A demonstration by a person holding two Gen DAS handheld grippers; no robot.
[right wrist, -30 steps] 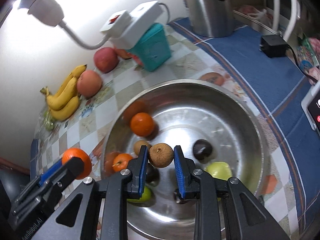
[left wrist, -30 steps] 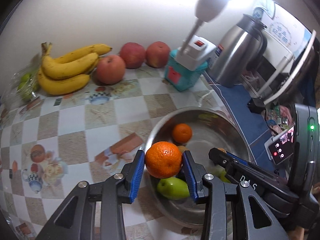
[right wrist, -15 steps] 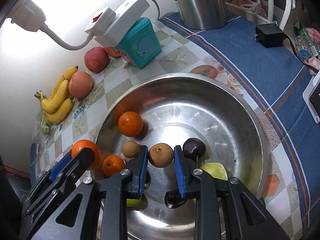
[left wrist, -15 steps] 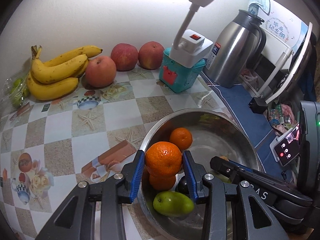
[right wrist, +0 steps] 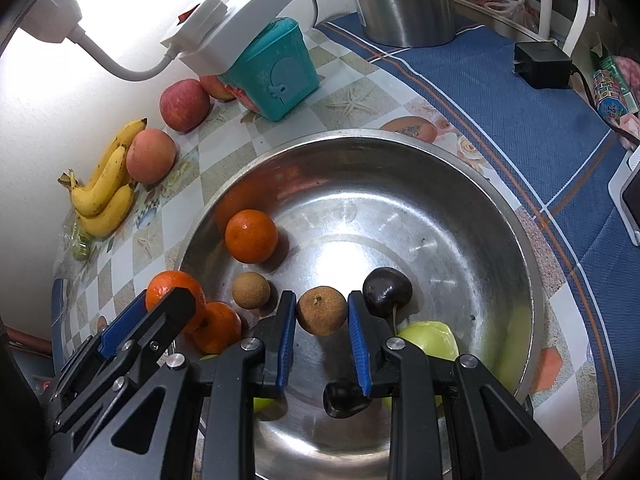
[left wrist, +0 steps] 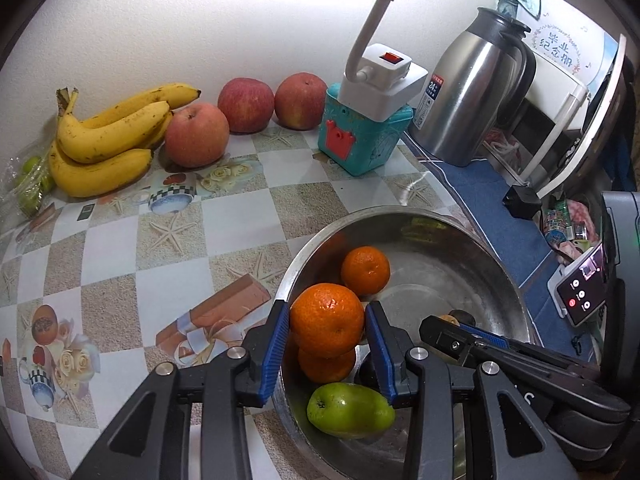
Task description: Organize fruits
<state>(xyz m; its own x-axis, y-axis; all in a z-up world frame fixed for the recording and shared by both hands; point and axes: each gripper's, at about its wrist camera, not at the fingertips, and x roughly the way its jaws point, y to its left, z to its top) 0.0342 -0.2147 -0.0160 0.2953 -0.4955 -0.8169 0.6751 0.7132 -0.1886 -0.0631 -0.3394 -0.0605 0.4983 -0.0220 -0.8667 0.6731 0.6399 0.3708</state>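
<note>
While sorting by kind | left claw (left wrist: 327, 326) grips orange (left wrist: 327, 320) above bowl (left wrist: 516, 288) | right claw (right wrist: 322, 318) pinches brown fruit (right wrist: 322, 316), likely lifting out

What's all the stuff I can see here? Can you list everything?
Oranges: four, orange; two loose in the bowl, one held, one under it.
Brown fruits: two; one in bowl, one held.
Dark fruits: two, purple-black, in bowl.
Green fruits: at least two, in bowl.
Bowl: one, steel.
Apples: three, red, by wall.
Bananas: one yellow bunch, beside apples.
Teal box: one, under white lamp base.
Kettle: one, steel.
Left gripper: holds orange.
Right gripper: holds brown fruit.
</note>
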